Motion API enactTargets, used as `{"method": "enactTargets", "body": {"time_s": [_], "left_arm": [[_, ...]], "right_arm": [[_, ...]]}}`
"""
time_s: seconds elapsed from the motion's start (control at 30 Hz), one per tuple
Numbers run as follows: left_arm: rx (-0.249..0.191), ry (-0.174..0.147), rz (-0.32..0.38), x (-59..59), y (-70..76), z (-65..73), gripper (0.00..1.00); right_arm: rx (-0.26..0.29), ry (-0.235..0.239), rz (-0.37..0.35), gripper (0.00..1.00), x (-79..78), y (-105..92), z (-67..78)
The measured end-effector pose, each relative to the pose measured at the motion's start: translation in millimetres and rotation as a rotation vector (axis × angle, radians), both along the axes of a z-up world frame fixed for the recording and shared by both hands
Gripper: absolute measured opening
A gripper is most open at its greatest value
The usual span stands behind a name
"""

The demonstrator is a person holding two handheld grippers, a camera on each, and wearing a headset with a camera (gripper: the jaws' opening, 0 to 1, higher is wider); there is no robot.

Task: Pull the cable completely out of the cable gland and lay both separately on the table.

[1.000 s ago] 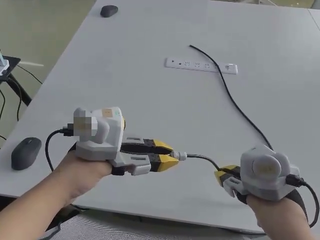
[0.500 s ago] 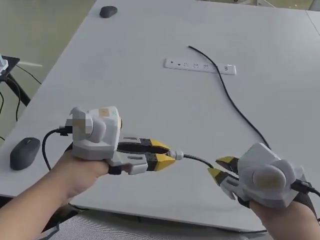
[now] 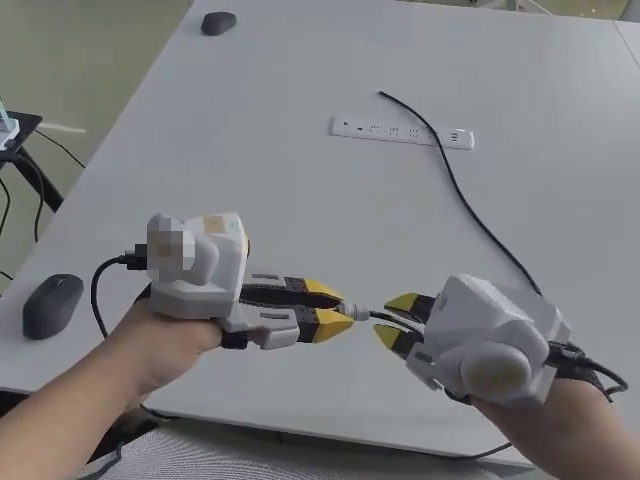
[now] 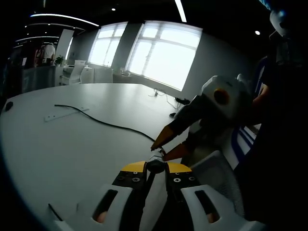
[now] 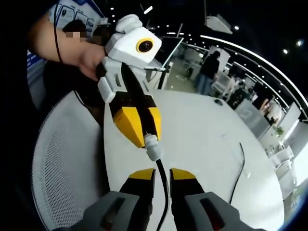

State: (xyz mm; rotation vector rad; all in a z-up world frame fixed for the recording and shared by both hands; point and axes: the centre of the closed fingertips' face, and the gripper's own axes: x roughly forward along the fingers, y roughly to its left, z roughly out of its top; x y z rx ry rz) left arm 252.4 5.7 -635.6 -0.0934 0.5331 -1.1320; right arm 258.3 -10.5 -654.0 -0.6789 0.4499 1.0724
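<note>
**Right gripper moves in close to the gland; cable not yet out.**

Your right gripper (image 3: 398, 320) has let go and slid up the cable (image 5: 162, 185) since a second ago. Its jaws now stand apart on either side of the cable, just beside the cable gland (image 3: 358, 312). Your left gripper (image 3: 335, 318) stays clamped on the gland, held above the near edge of the table (image 3: 300, 200). This looks like a fresh grip for another pull. Bare tabletop lies ahead, with the mouse (image 3: 50, 305) to the left and the power strip (image 3: 402, 131) well beyond.
</note>
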Motion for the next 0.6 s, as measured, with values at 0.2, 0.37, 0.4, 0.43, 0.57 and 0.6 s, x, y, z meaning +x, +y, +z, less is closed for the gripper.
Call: {"method": "enactTargets", "body": {"time_s": [0.2,0.37,0.4,0.43,0.57,0.6], "left_arm": [[-0.001,0.007,0.005,1.7,0.6,-1.1,0.15],[-0.002,0.006,0.0,2.2,0.3,-1.0,0.15],[-0.002,0.006,-0.001,2.4,0.0,-0.9,0.15],[-0.001,0.006,-0.003,2.4,-0.2,-1.1,0.15],[0.0,0.005,-0.003,3.1,-0.5,-1.0,0.15],[-0.003,0.005,0.0,3.8,-0.4,-0.6,0.15]], "right_arm": [[-0.017,-0.029,0.036,0.03,1.6,5.0,0.3],[-0.029,-0.044,0.055,0.02,0.8,5.8,0.0],[-0.031,-0.047,0.058,0.01,0.6,5.9,-0.1],[-0.034,-0.05,0.059,0.01,0.4,5.6,-0.1],[-0.035,-0.057,0.062,0.0,1.3,5.0,-0.7],[-0.03,-0.058,0.055,0.0,2.4,4.7,0.4]]}}
